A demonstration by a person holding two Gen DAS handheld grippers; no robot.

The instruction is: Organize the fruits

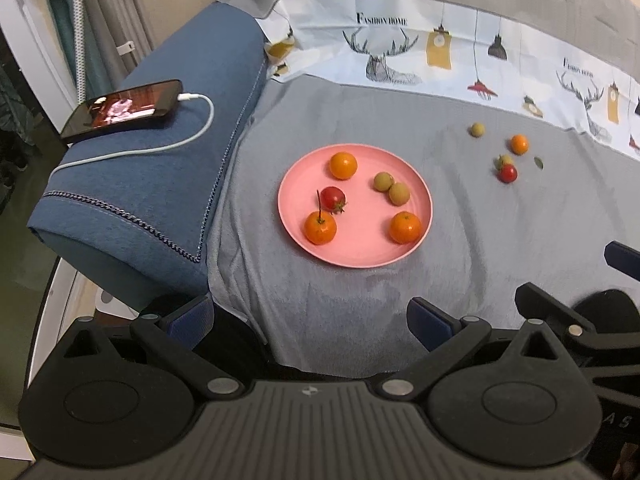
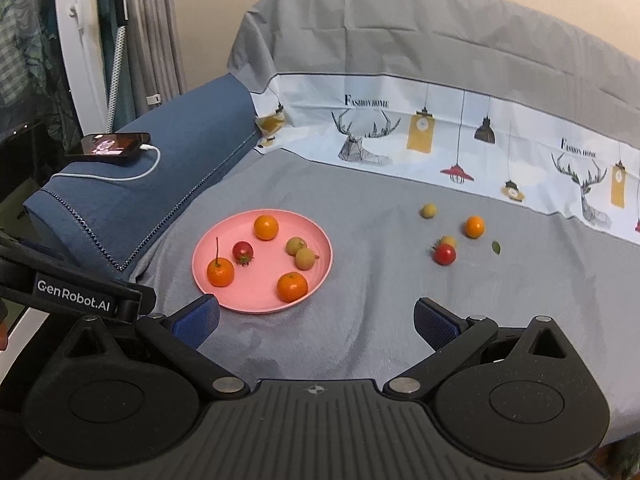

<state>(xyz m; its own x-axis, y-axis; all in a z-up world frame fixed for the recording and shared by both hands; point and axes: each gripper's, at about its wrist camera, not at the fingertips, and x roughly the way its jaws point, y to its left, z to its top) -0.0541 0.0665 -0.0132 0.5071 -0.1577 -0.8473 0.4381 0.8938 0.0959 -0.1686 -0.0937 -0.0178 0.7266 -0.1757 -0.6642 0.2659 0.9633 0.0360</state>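
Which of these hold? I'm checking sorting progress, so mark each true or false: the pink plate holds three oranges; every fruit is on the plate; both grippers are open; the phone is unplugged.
1. The pink plate holds three oranges. True.
2. Every fruit is on the plate. False: an orange, a tomato and others lie on the grey cover.
3. The left gripper and right gripper are open. True.
4. The phone is unplugged. False: a white cable is plugged in.

Bare grey bedsheet [image 2: 360, 320] lies open between the round pink plastic plate [image 2: 224, 296] and the loose fruit cluster [image 2: 445, 254], while the blue fabric bolster [image 2: 160, 184] blocks the plate's left side.
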